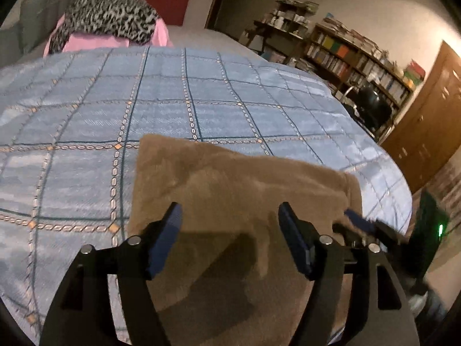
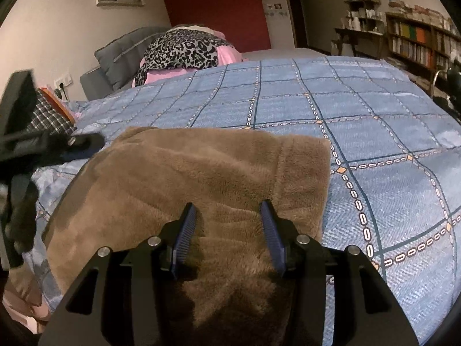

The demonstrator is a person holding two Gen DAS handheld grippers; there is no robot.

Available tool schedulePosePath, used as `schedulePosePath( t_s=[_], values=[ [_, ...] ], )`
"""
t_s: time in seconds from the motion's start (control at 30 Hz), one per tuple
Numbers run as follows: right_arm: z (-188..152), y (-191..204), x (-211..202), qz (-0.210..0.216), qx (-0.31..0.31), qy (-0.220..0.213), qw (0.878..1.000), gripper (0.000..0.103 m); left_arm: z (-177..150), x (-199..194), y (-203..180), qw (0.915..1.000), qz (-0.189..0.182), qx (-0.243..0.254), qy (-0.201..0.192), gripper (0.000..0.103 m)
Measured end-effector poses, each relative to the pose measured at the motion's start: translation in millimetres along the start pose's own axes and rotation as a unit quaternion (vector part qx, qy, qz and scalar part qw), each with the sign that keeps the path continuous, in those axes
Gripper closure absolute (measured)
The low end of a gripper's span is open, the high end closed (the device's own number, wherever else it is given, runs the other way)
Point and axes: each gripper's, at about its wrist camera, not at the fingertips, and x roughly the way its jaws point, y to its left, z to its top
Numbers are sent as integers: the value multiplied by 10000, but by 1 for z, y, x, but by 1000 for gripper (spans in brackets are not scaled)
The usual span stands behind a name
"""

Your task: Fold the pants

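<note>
The brown fleece pants (image 2: pixel 184 184), soft, thick and limp, lie folded on the blue bedspread (image 2: pixel 360 106), best taken by an edge; left gripper (image 1: pixel 230 210) and right gripper (image 2: pixel 229 204) both hover released.

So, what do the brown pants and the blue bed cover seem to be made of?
Brown pants: probably fleece or plush, matte; the surface looks fuzzy with a short soft pile.
Blue bed cover: seemingly woven or quilted cotton-like cloth, matte; a fine weave texture and a printed grid of chain lines show. The exact fibre cannot be told.
</note>
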Motion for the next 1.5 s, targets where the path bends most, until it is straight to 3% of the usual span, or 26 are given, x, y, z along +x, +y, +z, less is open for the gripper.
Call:
schedulePosePath(
  t_s=[0.1,0.3,0.57,0.83,1.0,1.13,1.33,1.5],
  values=[
    [1,3,-7,-59,-18,-52,10000,56,-14,-12,-10,9995,132,272,-119,22],
    [-12,21,-38,-340,-482,-465,9972,54,-42,-7,-14,9991,186,376,58,22],
    [-37,12,-37,-158,-730,-308,9967,50,-62,8,-7,9992,196,334,-29,17],
    [-35,6,-37,-83,-575,-286,9979,50,-54,0,-9,9997,174,192,-20,16],
    [-23,1,-59,122,-139,-443,9988,47,-43,-23,-4,9993,253,53,-262,9],
    [-16,-18,-70,179,427,-545,9974,32,-31,-32,9,9983,405,-147,-383,5],
    [-17,-51,-50,179,1211,-68,9925,19,-23,-22,43,9959,549,-703,-126,5],
    [-20,-63,-36,392,1490,113,9880,19,-23,-10,59,9944,429,-957,109,5]
  ],
)
